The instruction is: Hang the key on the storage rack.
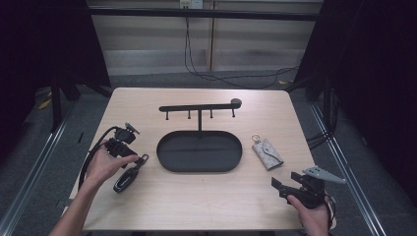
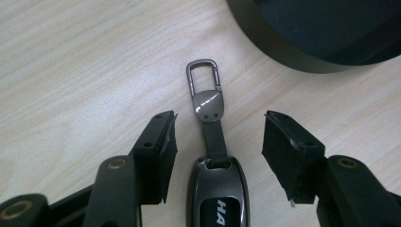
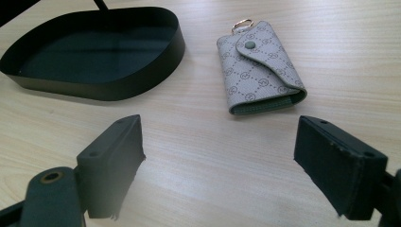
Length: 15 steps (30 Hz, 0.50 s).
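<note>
While the bench (image 1: 147,206) carries the black tray (image 1: 167,164) off beyond the clip, the left tool (image 2: 217,137) hangs over the key fob (image 2: 218,191), jaws half open and clear of it on both sides. Its strap and clip (image 2: 204,75) run straight ahead between them. The right tool (image 1: 284,188), wide open and empty, sits well apart.

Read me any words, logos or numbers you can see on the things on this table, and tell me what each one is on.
"HA": white letters on the dark key fob, cut off by the frame edge in the left gripper view.
Repeating round monogram marks on the grey key pouch: too small to read.
Nothing readable on the black tray.
</note>
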Tool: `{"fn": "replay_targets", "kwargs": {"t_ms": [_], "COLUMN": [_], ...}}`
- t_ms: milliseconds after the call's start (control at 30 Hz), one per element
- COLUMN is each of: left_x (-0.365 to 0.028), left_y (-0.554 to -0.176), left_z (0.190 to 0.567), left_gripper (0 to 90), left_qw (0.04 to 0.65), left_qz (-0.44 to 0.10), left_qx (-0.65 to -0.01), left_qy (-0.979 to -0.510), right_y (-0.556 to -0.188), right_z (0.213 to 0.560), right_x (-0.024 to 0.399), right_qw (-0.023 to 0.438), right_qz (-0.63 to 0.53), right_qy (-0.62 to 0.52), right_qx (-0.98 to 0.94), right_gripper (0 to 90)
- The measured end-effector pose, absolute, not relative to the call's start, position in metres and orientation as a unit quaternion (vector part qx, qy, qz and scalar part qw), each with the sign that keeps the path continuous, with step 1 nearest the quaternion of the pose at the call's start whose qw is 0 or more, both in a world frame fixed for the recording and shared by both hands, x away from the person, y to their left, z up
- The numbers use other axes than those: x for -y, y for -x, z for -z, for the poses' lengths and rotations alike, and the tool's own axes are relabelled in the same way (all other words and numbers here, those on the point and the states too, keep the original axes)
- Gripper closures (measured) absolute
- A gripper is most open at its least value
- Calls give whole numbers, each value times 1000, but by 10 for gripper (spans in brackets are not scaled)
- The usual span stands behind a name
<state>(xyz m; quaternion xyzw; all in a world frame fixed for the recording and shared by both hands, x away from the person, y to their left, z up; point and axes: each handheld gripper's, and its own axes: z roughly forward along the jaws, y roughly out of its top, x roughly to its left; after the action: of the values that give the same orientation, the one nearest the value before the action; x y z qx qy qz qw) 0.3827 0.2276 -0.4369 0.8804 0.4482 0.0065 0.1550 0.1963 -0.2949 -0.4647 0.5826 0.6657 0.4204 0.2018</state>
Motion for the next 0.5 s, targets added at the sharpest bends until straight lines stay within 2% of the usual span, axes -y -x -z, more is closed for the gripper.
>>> {"fn": "replay_targets", "kwargs": {"t_ms": [367,500], "left_x": [-222,-217], "left_y": [-394,-395], "left_z": [449,452], "left_gripper": [436,404], "left_qw": [116,111], "left_qz": [-8,-2], "left_qx": [-449,-449], "left_qy": [-886,-887], "right_y": [-198,-198], "right_z": [466,467], "right_x": [294,294], "right_qw": [196,195], "right_qz": [-413,-410], "right_qy": [-582,-585], "right_qx": [-672,-673], "right_gripper": [162,162]}}
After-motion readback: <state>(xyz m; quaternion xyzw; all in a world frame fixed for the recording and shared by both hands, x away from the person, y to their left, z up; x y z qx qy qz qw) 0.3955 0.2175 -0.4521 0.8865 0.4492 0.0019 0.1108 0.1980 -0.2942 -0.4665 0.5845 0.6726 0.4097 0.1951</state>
